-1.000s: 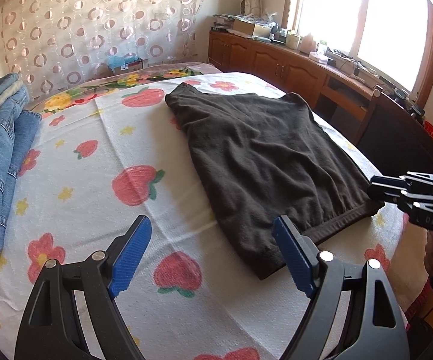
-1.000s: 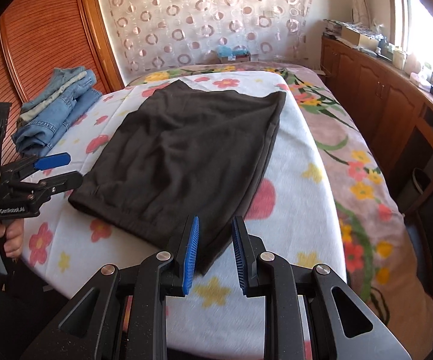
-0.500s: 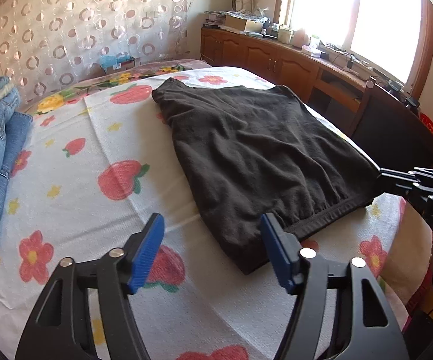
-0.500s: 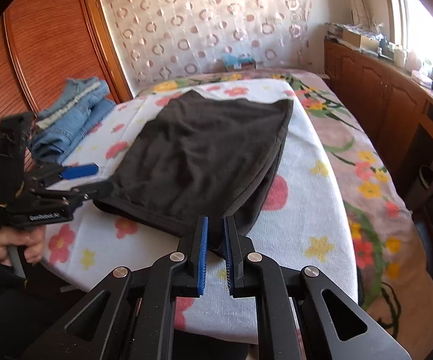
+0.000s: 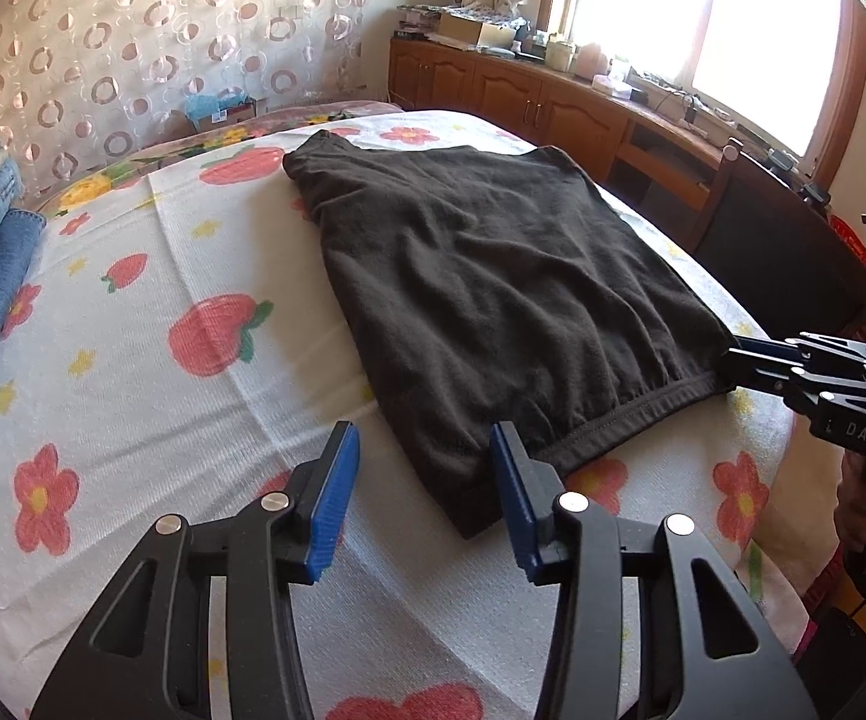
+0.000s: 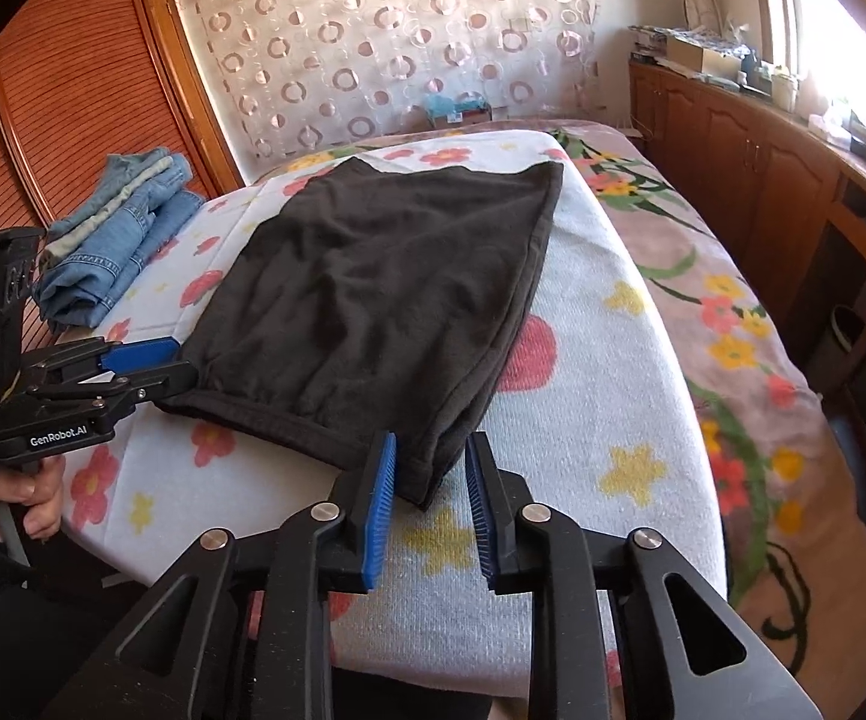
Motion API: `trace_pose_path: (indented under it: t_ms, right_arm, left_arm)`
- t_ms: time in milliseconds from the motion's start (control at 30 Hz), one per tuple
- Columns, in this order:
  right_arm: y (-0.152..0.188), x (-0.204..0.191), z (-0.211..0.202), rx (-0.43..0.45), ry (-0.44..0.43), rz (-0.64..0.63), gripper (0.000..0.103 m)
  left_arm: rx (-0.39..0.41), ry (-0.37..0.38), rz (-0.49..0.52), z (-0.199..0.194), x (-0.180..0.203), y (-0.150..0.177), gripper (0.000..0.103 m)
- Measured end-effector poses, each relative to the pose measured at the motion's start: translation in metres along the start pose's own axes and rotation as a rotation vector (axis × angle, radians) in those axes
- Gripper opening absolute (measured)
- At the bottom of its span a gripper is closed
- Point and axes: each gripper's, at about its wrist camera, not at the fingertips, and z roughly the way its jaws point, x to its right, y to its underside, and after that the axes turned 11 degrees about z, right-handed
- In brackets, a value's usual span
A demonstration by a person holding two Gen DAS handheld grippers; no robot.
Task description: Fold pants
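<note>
My left gripper (image 5: pixel 420 480) is closest, its fingers apart and just closing in, with the near-left corner of the dark pants (image 5: pixel 493 300) lying between them, not yet pinched. My right gripper (image 6: pixel 429 483) stands at the other near corner, fingers apart after just opening a little, the hem corner between the pads but loose. The pants lie flat on the bed (image 5: pixel 162 390), waistband edge toward me.

I judge the risk is an uneven pick: if one side bites only the top layer, or the right corner slips out of those slack fingers, the fold will skew or drag the cloth across the strawberry-print cover.

Further off, a stack of folded jeans (image 6: pixel 120 240) sits at the bed's left side, well apart from the pants. Beyond the bed hangs a circle-patterned curtain (image 6: pixel 402 48); wooden cabinets (image 5: pixel 523 102) run under the window. Nothing blocks the fold path.
</note>
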Motion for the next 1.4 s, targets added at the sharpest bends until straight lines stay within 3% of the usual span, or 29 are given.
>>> trace_pose_path:
  t_ms: [267,367,533,767,967,1100,1233,1400]
  right_arm:
    - [0.0,0.003,0.002,-0.001,-0.009,0.007,0.028]
    - [0.001,0.003,0.002,0.0,-0.011,0.007,0.028]
    - [0.001,0.003,0.001,0.0,-0.017,0.001,0.029]
    - [0.002,0.003,0.0,-0.001,-0.019,0.009,0.028]
    - [0.003,0.002,0.001,0.0,-0.024,0.006,0.029]
    - [0.003,0.0,0.003,-0.001,-0.028,-0.004,0.028]
    - [0.002,-0.001,0.005,0.002,-0.029,-0.002,0.028]
    - [0.002,-0.002,0.007,0.006,-0.038,0.004,0.026]
  left_arm:
    - [0.025,0.054,0.009,-0.01,0.01,0.001,0.007]
    - [0.052,0.062,0.016,-0.025,0.013,0.004,0.006]
    - [0.03,0.048,0.013,-0.023,0.01,0.009,0.006]
    - [0.03,0.036,-0.003,-0.02,0.008,0.006,0.006]
    - [0.008,0.029,-0.024,-0.015,0.003,0.006,0.022]
    - [-0.006,0.024,-0.029,-0.01,0.002,0.006,0.024]
    - [-0.012,0.0,-0.035,-0.007,-0.001,0.006,0.042]
    - [-0.012,0.007,-0.039,-0.006,-0.005,0.006,0.046]
